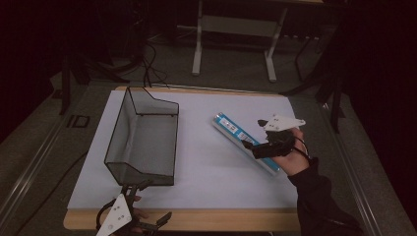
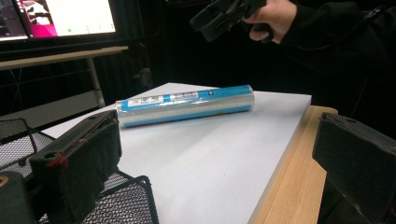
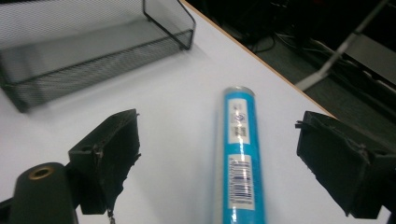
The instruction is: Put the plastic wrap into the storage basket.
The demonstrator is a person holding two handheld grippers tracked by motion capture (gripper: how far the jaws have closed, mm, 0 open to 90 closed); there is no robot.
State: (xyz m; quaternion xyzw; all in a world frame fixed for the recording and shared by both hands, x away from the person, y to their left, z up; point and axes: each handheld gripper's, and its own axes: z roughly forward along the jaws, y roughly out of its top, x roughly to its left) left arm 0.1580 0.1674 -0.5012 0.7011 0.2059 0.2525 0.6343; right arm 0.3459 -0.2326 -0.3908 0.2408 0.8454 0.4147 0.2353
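One blue tube (image 1: 244,141), one mesh tray (image 1: 142,140)

In the high view the right gripper (image 1: 255,147) and the hand holding it are covering the near end of the blue roll (image 1: 237,132), so whether the jaws are touching it cannot be told there. In the right gripper view the roll's near end is running off the bottom edge, and the mesh tray (image 3: 93,56) is blurring and being cut by the top and left edges. The left gripper (image 1: 129,216) is lying partly past the bottom edge of the high view, its jaws dim. The label print on the roll is too small to read.
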